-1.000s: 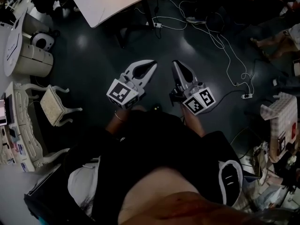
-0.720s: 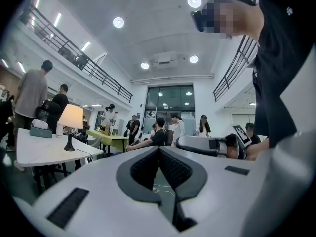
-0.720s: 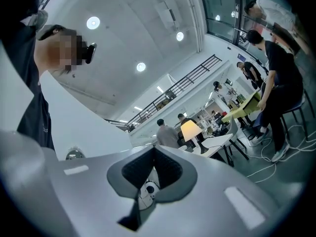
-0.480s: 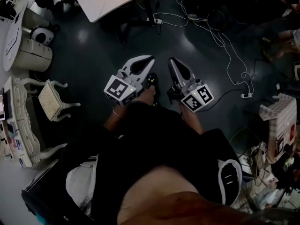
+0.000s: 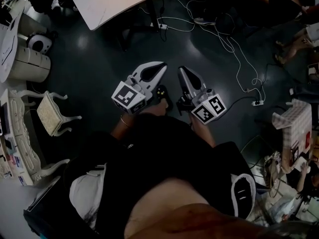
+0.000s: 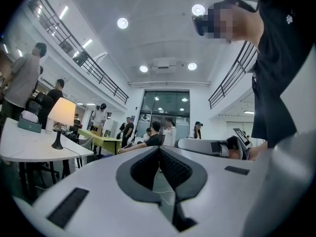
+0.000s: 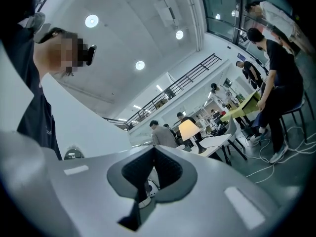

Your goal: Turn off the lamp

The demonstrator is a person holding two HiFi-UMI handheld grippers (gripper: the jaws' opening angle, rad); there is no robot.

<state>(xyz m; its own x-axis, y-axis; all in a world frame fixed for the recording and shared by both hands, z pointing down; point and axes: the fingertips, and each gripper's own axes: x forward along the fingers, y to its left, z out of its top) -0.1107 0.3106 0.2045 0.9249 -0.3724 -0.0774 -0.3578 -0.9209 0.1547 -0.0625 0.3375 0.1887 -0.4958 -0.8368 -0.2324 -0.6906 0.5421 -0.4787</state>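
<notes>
Lamp (image 6: 62, 113) is standing lit & upright on the white table (image 6: 29, 149), well ahead of you, far from both tongs. Left gripper (image 6: 159, 149) is pointing to its right, right gripper (image 7: 154, 149) is pointing just left of it. Both are sitting clenched w/ nothing btwn.

Shoe (image 5: 162, 94) stepped forward, beside left tool (image 5: 160, 68).

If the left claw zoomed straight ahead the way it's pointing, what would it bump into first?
Nothing close, it seems. The left claw points toward a seated person in black far off, though depth is hard to judge. The lit lamp stands to the left of that line.
</notes>
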